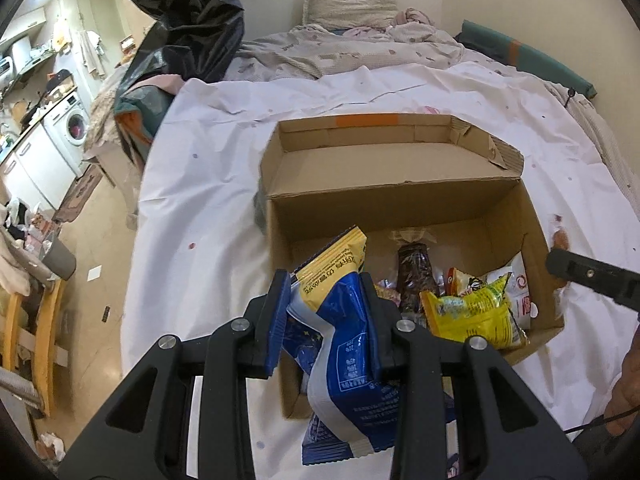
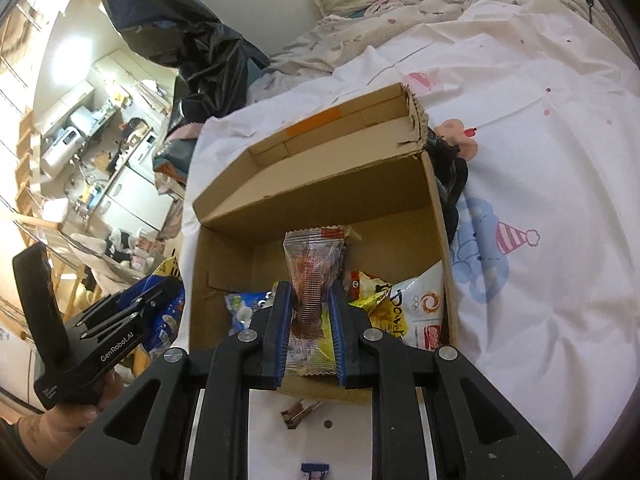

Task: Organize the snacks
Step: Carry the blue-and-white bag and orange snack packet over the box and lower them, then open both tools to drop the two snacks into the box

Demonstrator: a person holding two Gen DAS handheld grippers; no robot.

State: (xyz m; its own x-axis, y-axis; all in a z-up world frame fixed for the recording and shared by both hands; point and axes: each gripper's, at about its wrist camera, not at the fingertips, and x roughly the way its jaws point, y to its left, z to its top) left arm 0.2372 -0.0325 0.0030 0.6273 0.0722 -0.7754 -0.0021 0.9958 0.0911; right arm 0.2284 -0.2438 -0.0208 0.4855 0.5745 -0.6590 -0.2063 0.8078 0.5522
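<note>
In my left wrist view, my left gripper (image 1: 324, 300) has its jaws clamped on a blue-and-yellow snack bag (image 1: 340, 320) above the cardboard box (image 1: 400, 196) on the bed (image 1: 208, 168), while my right wrist view shows my right gripper (image 2: 309, 312) with jaws clamped on a clear-wrapped snack (image 2: 314, 276) over that box.

Brown cardboard box (image 1: 400, 200) with orange tape; blue-and-yellow snack packet (image 1: 336, 320); yellow packet (image 1: 472, 316).

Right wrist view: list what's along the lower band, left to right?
left gripper holding the blue snack bag → blue-and-white packet in the cardboard box → clear-wrapped snack in the right gripper → yellow packet → white snack bag
</note>
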